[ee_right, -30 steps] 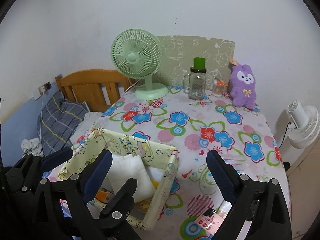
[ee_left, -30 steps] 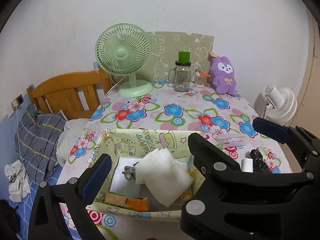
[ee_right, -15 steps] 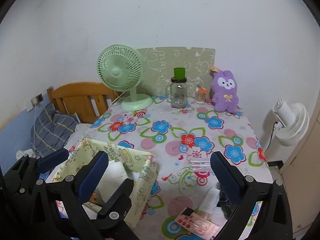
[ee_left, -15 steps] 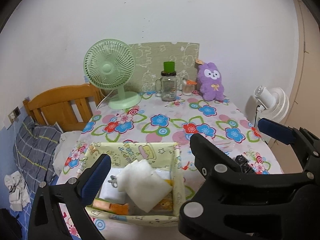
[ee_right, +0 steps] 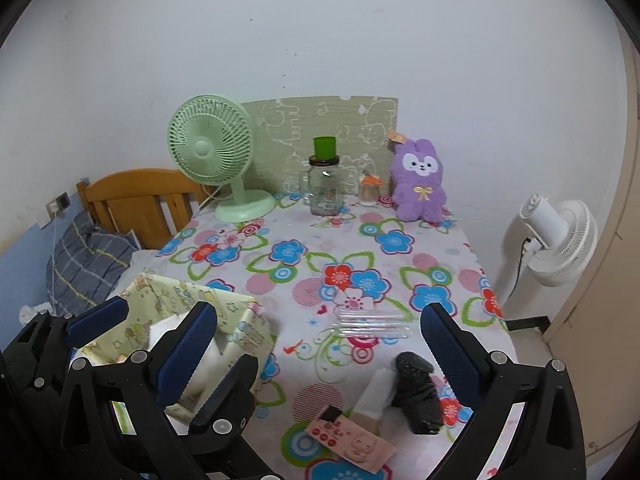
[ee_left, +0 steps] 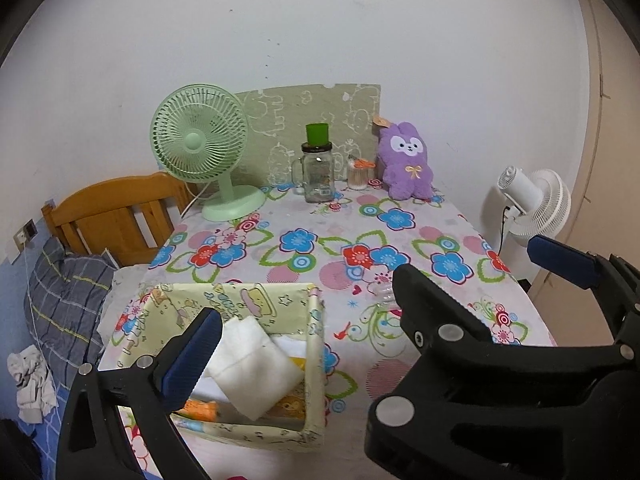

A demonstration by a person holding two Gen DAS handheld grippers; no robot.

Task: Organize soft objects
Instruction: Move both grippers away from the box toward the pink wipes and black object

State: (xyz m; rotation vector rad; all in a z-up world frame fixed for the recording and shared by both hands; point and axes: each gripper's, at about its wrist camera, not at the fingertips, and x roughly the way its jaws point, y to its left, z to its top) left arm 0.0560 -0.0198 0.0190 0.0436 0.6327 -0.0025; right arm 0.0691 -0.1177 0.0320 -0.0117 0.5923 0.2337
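Both claws have pulled back and up from the bench over the last second, so the yellow cartoon-print fabric box [ee_left: 240,304] now sits lower and smaller in each view. Left claw [ee_left: 372,312] is spread wide and carries nothing, hovering over the box's right side. Right claw [ee_right: 320,344] is equally wide and empty above the flowered tablecloth [ee_right: 320,248]. White foam sheets [ee_left: 252,364] lie in the box, leaning on its right wall, with an orange packet [ee_left: 200,408] beneath them. On the near right of the bench lie a black plastic bundle [ee_right: 418,388], a white roll [ee_right: 374,394] touching it, and a pink card [ee_right: 352,440]; clear tubes [ee_right: 372,324], possibly plastic sleeves, lie just beyond. A purple plush rabbit [ee_right: 418,180] sits upright at the far edge, beside a glass mug jar [ee_right: 325,190] and a green desk fan [ee_right: 212,148].
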